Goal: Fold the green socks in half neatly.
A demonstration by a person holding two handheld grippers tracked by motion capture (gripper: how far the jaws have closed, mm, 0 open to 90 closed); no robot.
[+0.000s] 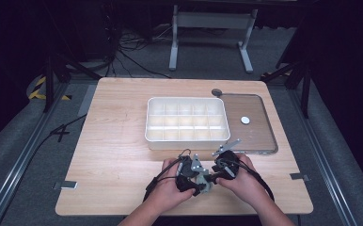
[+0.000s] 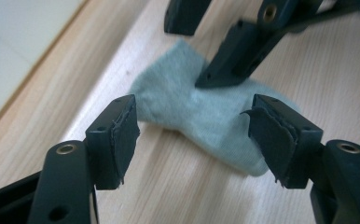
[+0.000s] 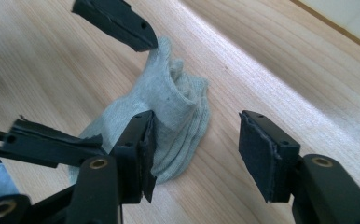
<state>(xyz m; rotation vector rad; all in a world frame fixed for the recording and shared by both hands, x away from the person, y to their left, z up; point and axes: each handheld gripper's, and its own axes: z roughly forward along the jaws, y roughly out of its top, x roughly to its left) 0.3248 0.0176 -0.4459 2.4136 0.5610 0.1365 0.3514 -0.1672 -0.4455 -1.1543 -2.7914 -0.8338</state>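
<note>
A pale grey-green sock (image 2: 187, 107) lies crumpled on the wooden table near its front edge. My left gripper (image 2: 194, 128) is open, its jaws standing either side of the sock's near end without pressing on it. My right gripper (image 3: 199, 140) is also open; its left pad rests against the folded sock (image 3: 169, 98), the other pad stands apart. In the left gripper view one jaw of the right gripper touches the sock's top with its tip. In the high view the left gripper (image 1: 199, 186) and right gripper (image 1: 211, 178) meet tip to tip, each held in a hand.
A white tray with several compartments (image 1: 187, 136) stands mid-table behind the hands. To its right lies a clear flat lid (image 1: 259, 136) with a small white disc (image 1: 245, 120) on it. A grey strip (image 1: 226, 147) lies at the lid's front corner.
</note>
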